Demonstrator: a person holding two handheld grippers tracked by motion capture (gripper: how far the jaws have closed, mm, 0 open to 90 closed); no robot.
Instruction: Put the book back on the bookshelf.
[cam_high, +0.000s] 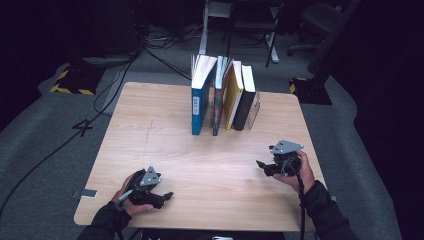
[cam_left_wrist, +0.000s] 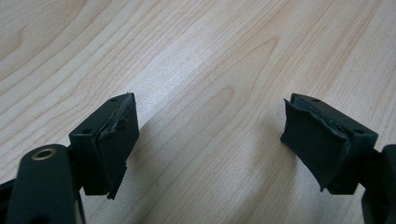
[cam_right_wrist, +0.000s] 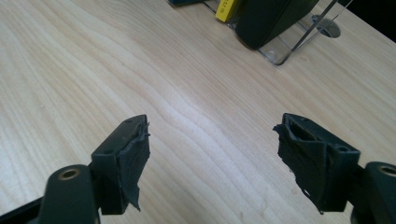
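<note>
A row of books (cam_high: 222, 95) stands upright at the table's 12 o'clock edge: a tall blue-spined volume (cam_high: 198, 102) leftmost, a thin dark one, a yellow book (cam_high: 233, 100), then a black book (cam_high: 246, 100) leaning against a clear bookend (cam_right_wrist: 299, 39).

Wooden table (cam_high: 165, 150), books (cam_high: 222, 95) apparently upright.

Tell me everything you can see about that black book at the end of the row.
The black book stands upright at the right end of the row, spine toward the person, white page edges showing on top. Its cover looks smooth and dark. It leans slightly against the yellow book on its left, and a clear plastic bookend props its other side. It rests on the wooden table, far from both tongs.
</note>
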